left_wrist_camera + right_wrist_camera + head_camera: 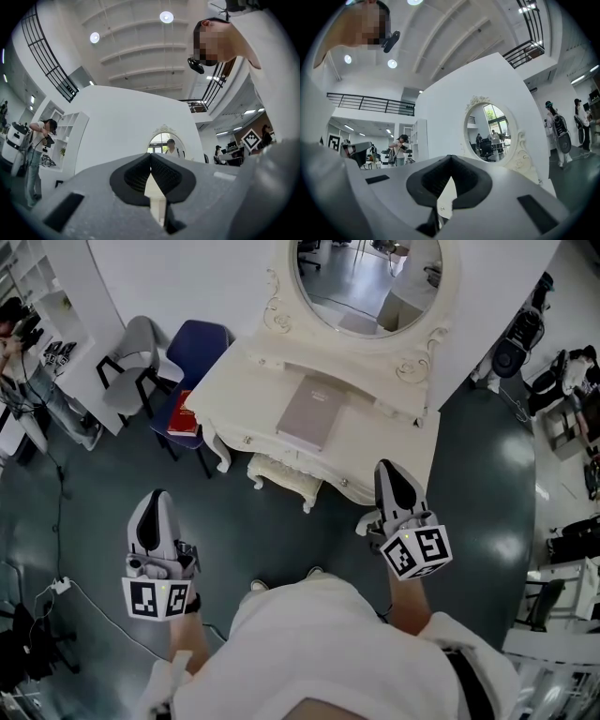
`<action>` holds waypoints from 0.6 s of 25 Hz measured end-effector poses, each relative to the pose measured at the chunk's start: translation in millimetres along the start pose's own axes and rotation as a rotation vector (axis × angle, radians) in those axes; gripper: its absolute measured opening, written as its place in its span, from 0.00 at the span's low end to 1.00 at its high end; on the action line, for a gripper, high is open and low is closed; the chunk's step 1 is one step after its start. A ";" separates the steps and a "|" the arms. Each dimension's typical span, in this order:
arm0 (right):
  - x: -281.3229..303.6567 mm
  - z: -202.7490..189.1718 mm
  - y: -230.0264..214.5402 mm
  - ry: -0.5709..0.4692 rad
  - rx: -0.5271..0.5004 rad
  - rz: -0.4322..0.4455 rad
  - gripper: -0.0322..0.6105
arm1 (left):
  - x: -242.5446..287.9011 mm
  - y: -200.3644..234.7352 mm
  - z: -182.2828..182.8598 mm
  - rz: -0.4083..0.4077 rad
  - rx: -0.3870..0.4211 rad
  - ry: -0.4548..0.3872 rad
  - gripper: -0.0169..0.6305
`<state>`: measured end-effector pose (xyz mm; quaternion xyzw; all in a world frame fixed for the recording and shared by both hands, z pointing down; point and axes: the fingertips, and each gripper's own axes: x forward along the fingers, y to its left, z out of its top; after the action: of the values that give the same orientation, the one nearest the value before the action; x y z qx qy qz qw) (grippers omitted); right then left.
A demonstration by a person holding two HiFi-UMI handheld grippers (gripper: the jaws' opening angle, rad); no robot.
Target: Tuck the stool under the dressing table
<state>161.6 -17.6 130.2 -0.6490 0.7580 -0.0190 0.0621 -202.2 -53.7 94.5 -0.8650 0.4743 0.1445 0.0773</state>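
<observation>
The cream dressing table (375,442) with its oval mirror (367,282) stands ahead of me against a white wall. The matching cream stool (282,477) sits mostly under the table's front edge, only its near side showing. My left gripper (153,509) hangs shut and empty over the dark floor, well left of the stool. My right gripper (393,476) is shut and empty too, hovering at the table's front right edge. In the left gripper view the mirror (164,143) shows above the shut left gripper (151,156). The right gripper view shows the mirror (492,131) close above the shut right gripper (450,158).
A grey book (312,412) lies on the tabletop. A grey chair (131,357) and a blue chair (192,357) holding a red book (184,414) stand left of the table. A cable (66,585) crosses the floor at left. People work in the room behind.
</observation>
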 end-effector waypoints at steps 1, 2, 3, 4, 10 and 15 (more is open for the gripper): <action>1.4 0.6 1.2 -0.002 0.016 0.003 0.05 | 0.9 0.2 0.0 -0.003 0.000 -0.001 0.05; 2.8 1.0 2.6 -0.004 0.021 0.004 0.05 | 1.7 0.9 -0.2 -0.006 -0.001 -0.001 0.05; 4.1 1.4 4.7 -0.004 0.016 0.006 0.05 | 2.5 2.1 -0.5 -0.007 -0.002 -0.001 0.05; 5.2 2.0 7.1 -0.005 0.007 0.009 0.05 | 3.2 3.5 -0.7 -0.008 -0.003 -0.001 0.05; 9.5 7.2 14.3 -0.010 -0.003 0.016 0.05 | 6.5 4.9 -0.2 -0.020 -0.009 0.002 0.05; 15.6 11.0 13.9 -0.011 -0.014 0.021 0.05 | 13.0 3.3 3.1 -0.025 -0.007 -0.003 0.05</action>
<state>146.9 -30.2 116.7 -0.6416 0.7645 -0.0097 0.0619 -199.0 -65.0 87.3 -0.8709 0.4629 0.1464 0.0765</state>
